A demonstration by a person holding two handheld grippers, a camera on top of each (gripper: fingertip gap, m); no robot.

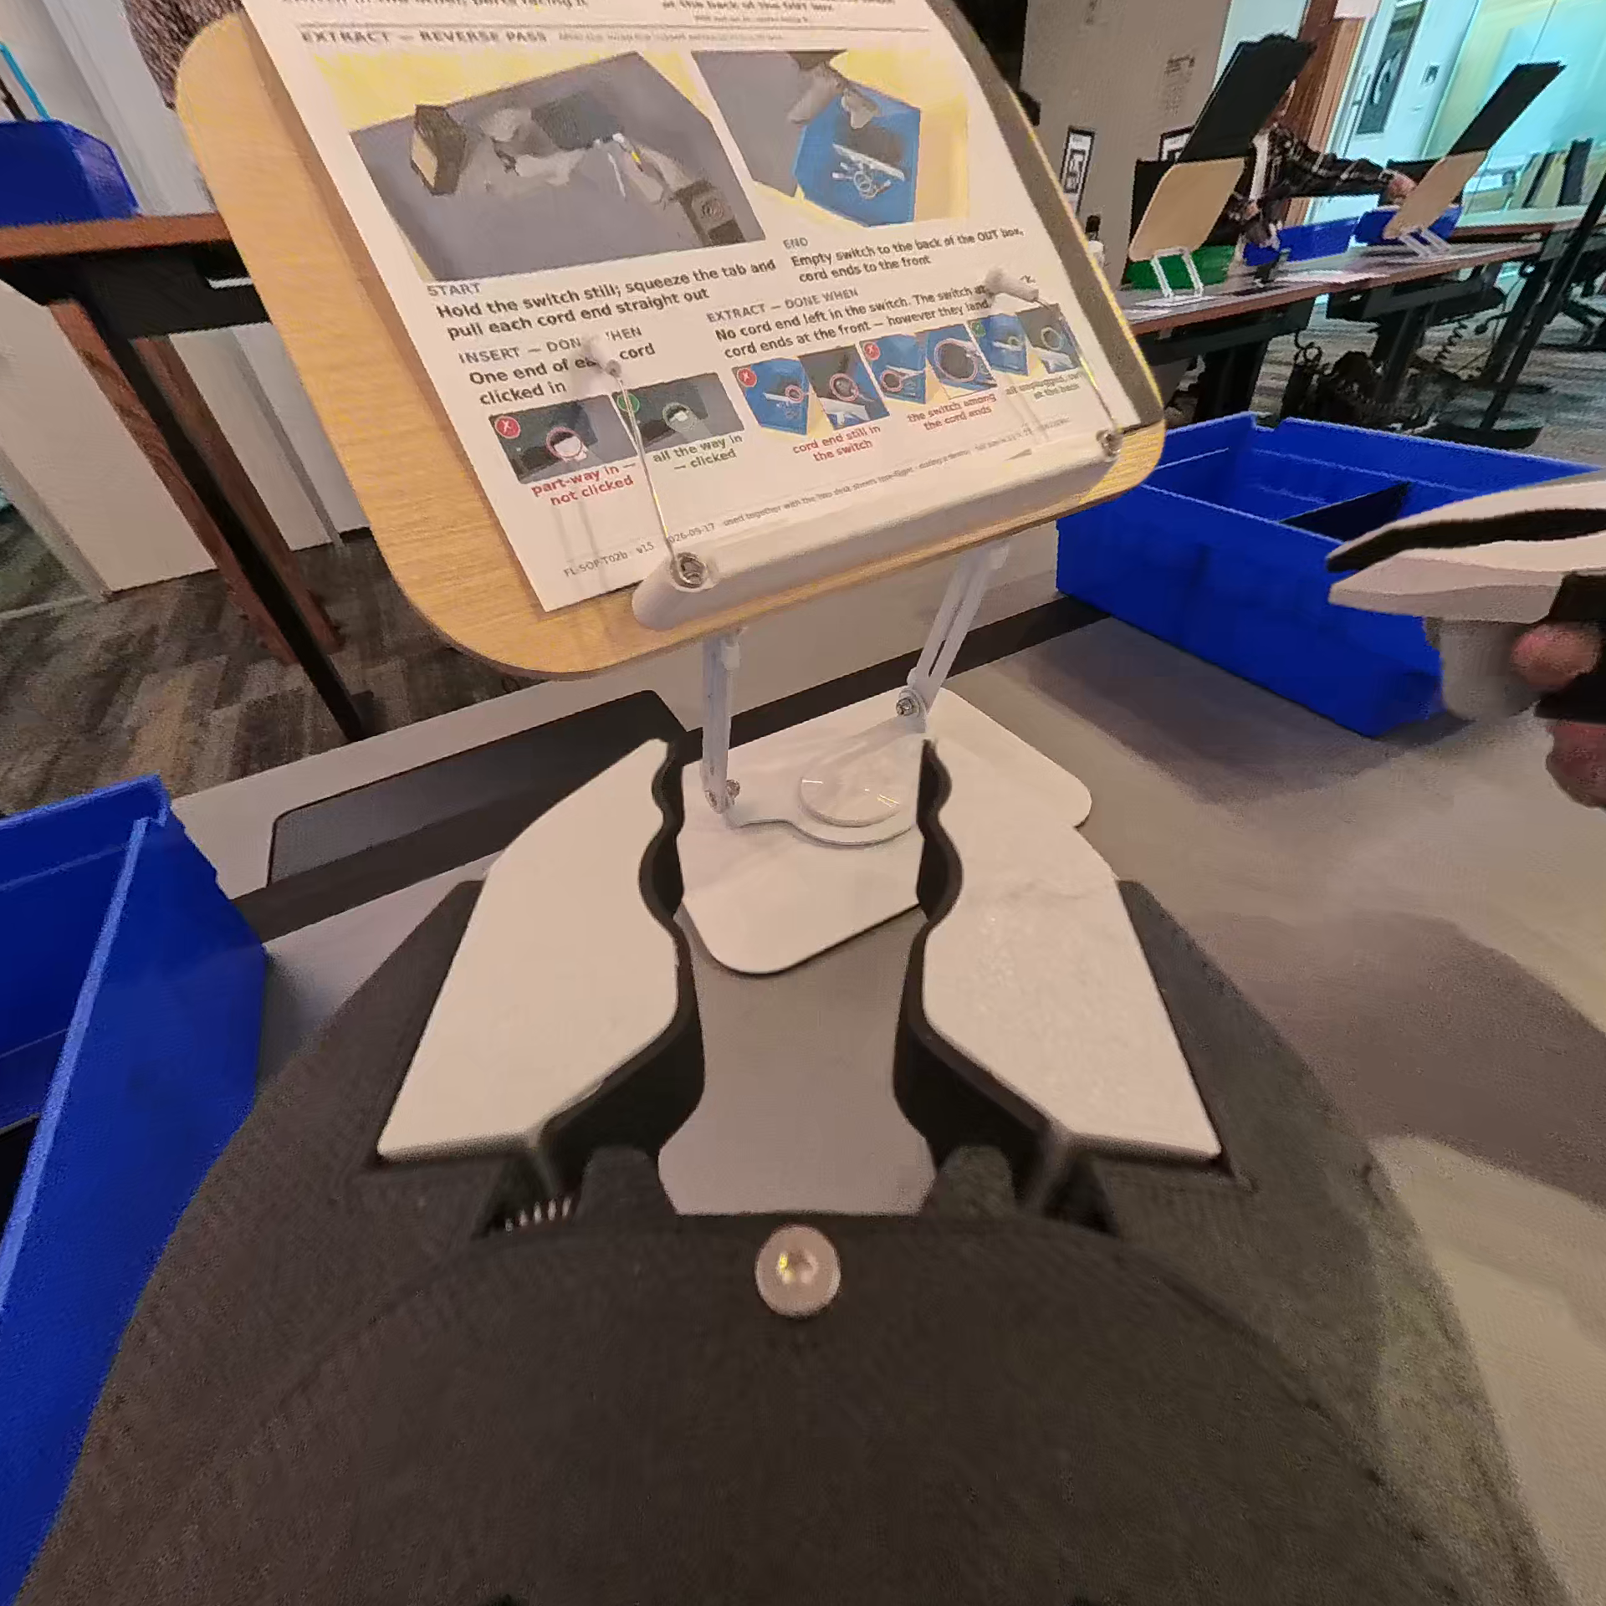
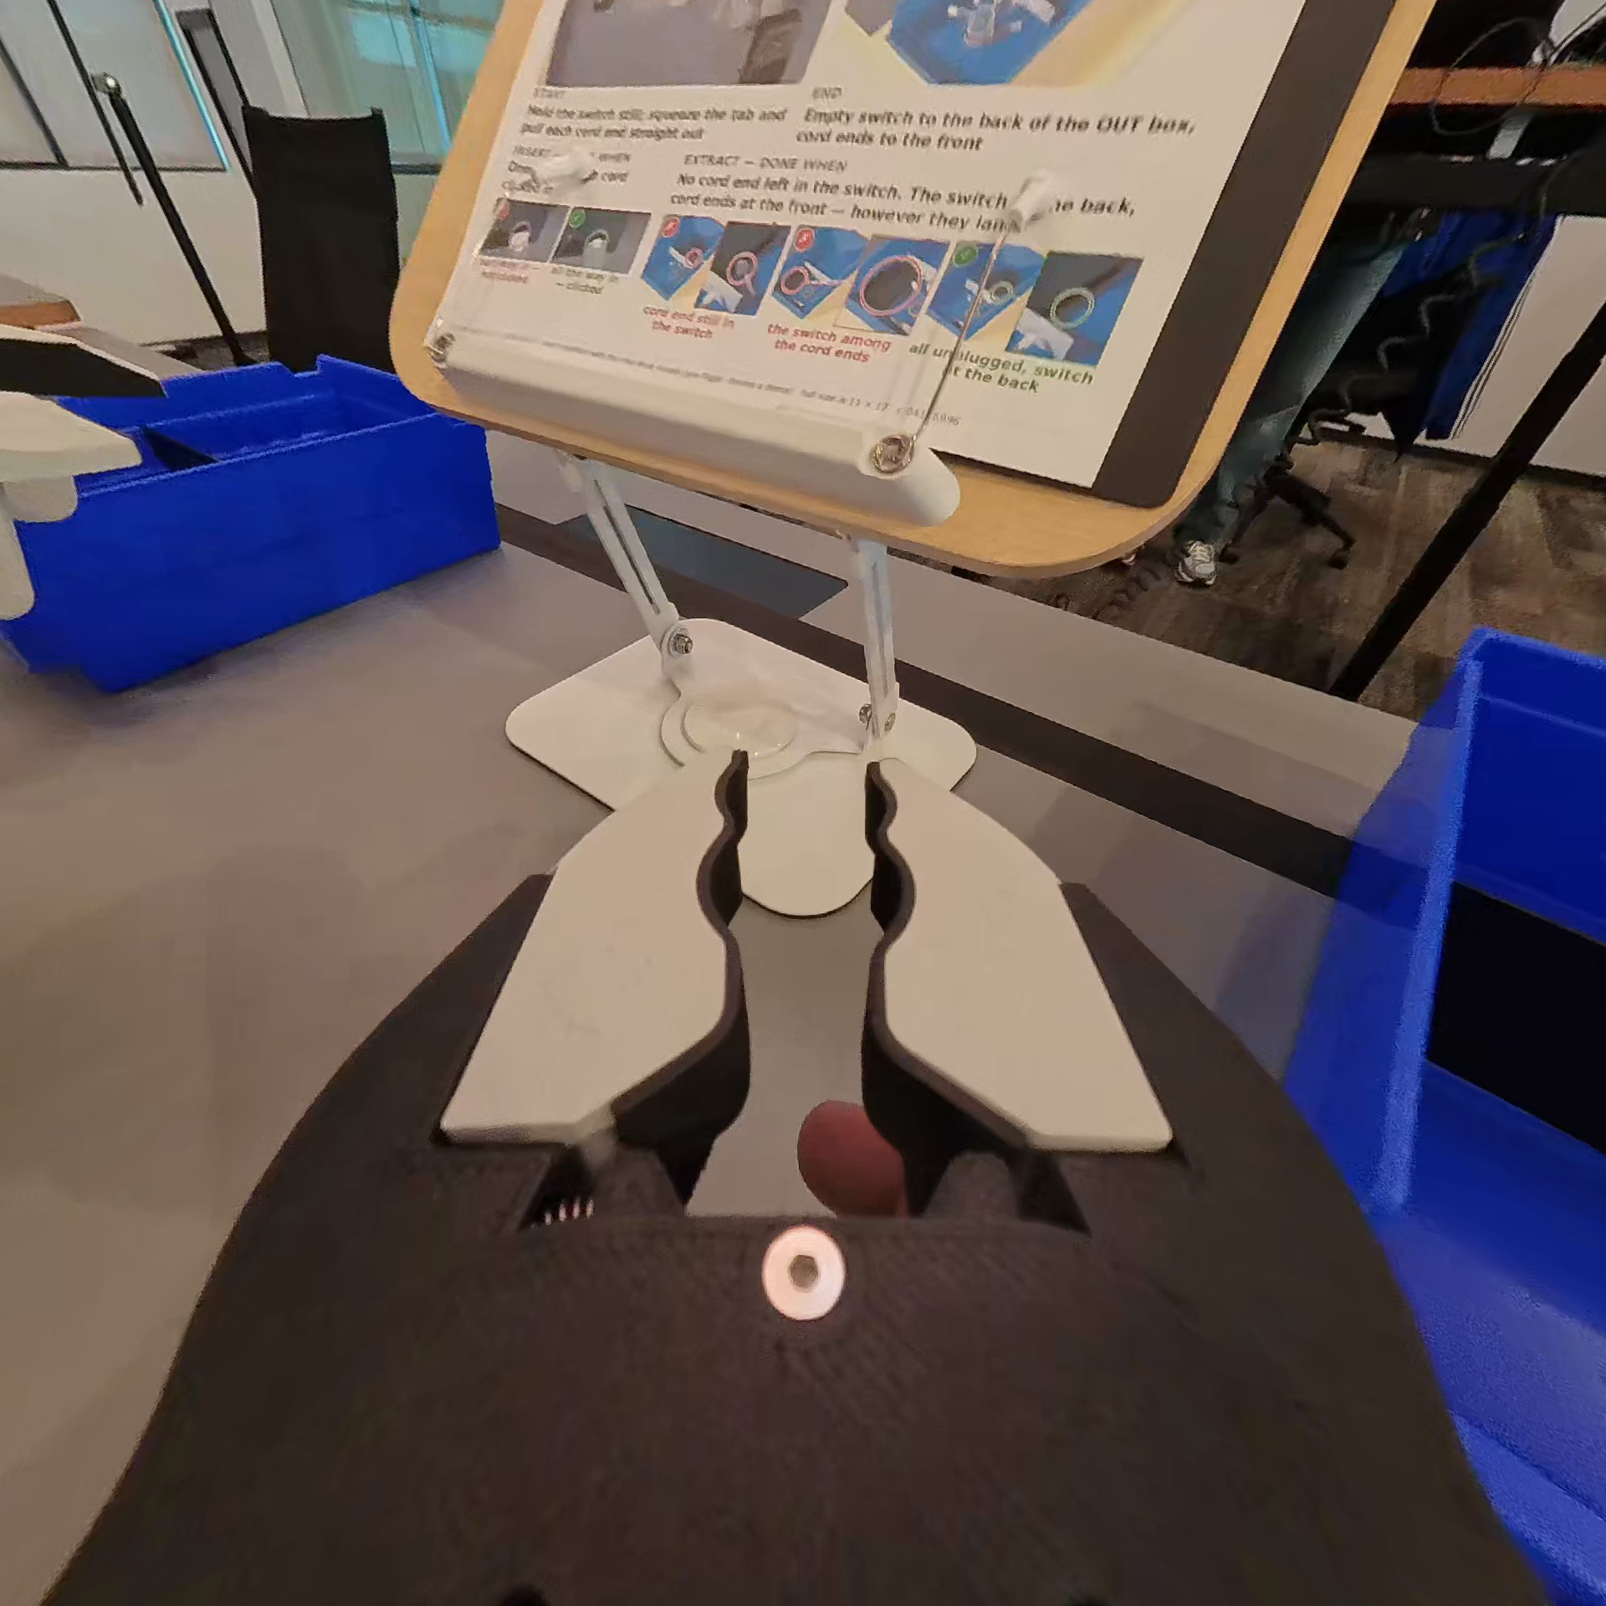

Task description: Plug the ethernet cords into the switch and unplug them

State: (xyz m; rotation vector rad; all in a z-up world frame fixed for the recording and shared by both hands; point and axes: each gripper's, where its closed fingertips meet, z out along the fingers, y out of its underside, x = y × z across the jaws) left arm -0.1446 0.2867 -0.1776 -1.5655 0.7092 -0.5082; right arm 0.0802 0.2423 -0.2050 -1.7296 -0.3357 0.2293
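Neither the switch nor any ethernet cord shows in either view; where they lie cannot be told, though they may sit inside one of the blue bins, whose insides are mostly out of sight. Judging by that, no plugging has started and the whole job is left: fetch the switch and cords, click each end in, then pull them out again.

The left hand-held gripper (image 1: 795, 782) is released, its fingers apart with nothing between them, poised above the grey bench (image 1: 1217, 869) and aimed at the white base (image 1: 782, 921) of the document stand. The right hand-held gripper (image 2: 804, 782) is likewise parted, by a narrower gap, and grasps nothing; it points at the same base (image 2: 608, 713) from the other side. The stand carries a tilted wooden board (image 1: 348, 417) with a printed instruction sheet (image 1: 695, 261) clipped to it.

The left wrist view shows a blue bin (image 1: 1217, 556) at the bench's right with a dark divider, the other gripper in a person's hand (image 1: 1564, 695) in front of it, and a second blue bin (image 1: 104, 999) close at left. It also takes in distant benches with similar stands. The right wrist view alone shows a fingertip (image 2: 847, 1156) under its gripper, and someone's shoe (image 2: 1197, 556) on the floor beyond the bench.
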